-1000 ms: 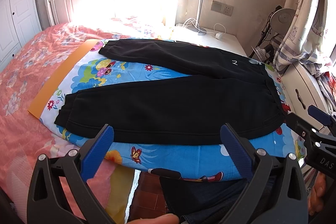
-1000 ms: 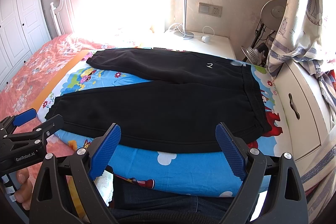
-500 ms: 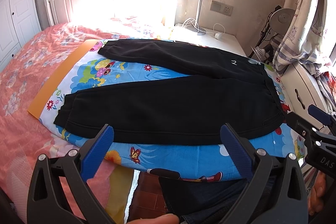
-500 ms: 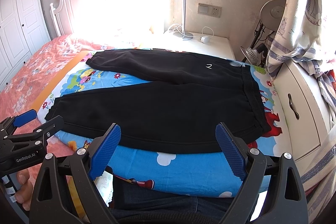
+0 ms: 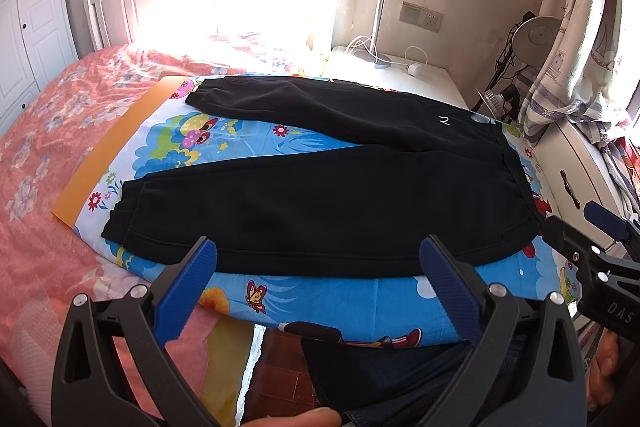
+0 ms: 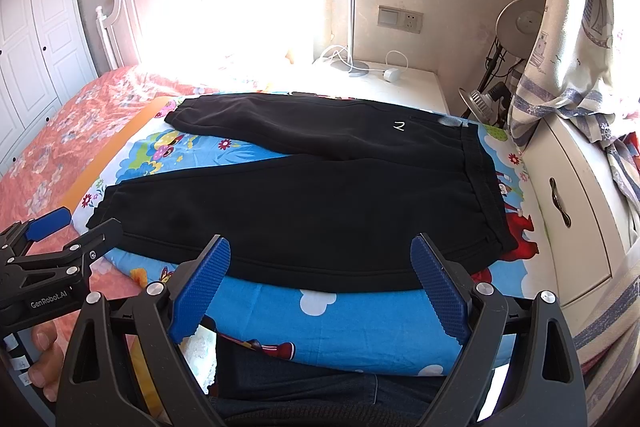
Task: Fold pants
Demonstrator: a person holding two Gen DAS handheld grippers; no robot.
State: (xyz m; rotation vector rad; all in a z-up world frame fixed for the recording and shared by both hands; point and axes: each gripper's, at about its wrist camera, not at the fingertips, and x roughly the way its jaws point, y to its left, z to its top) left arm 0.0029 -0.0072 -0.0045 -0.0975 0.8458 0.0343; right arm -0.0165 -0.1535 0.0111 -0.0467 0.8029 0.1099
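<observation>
Black pants [image 5: 320, 203] [image 6: 304, 211] lie flat on a blue cartoon-print sheet [image 5: 340, 303] [image 6: 360, 319], legs spread in a V toward the left, waistband at the right. A small white logo marks the far leg near the waist. My left gripper [image 5: 320, 267] [image 6: 72, 223] hovers open just short of the near leg's front edge, nothing between its blue pads. My right gripper [image 6: 320, 259] [image 5: 576, 223] is also open and empty, close to the front edge of the near leg toward the waist side.
The sheet covers an orange board [image 5: 108, 151] on a pink floral bed [image 5: 36, 163]. A white nightstand [image 6: 400, 83] with cables and a lamp base stands behind. A white cabinet [image 6: 568, 203] and curtain [image 6: 572, 27] are at the right. The person's lap [image 6: 320, 395] is below.
</observation>
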